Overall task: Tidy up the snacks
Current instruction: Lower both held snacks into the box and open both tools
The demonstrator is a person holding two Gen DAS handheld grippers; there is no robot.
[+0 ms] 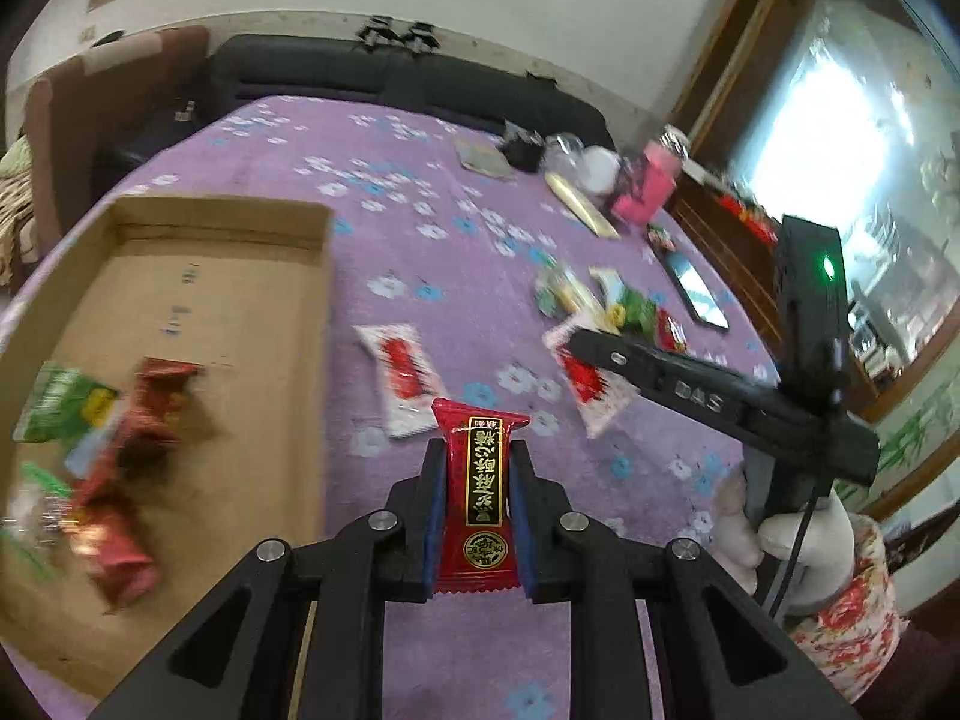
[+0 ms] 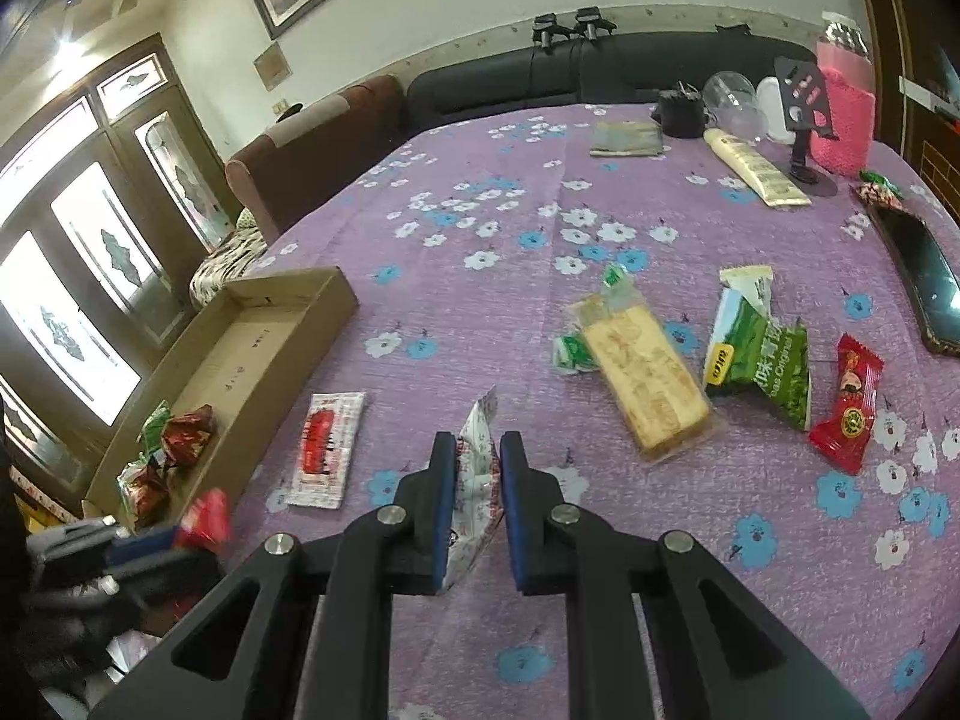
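The left gripper (image 1: pixel 477 501) pinches a red candy (image 1: pixel 477 498) lengthwise, the box (image 1: pixel 198 324) close to its left, while the right gripper (image 2: pixel 477 504) seemingly pinches a white packet (image 2: pixel 477 480).

Black tongs (image 1: pixel 477 510), blue pads (image 1: pixel 433 525), silver screws (image 1: pixel 384 520).

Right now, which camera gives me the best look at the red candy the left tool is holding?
The left wrist view: the red candy sits sharp and centred between the left tool fingers, gold label readable. The right wrist view shows it only as a red blur at the lower left, near the cardboard box.
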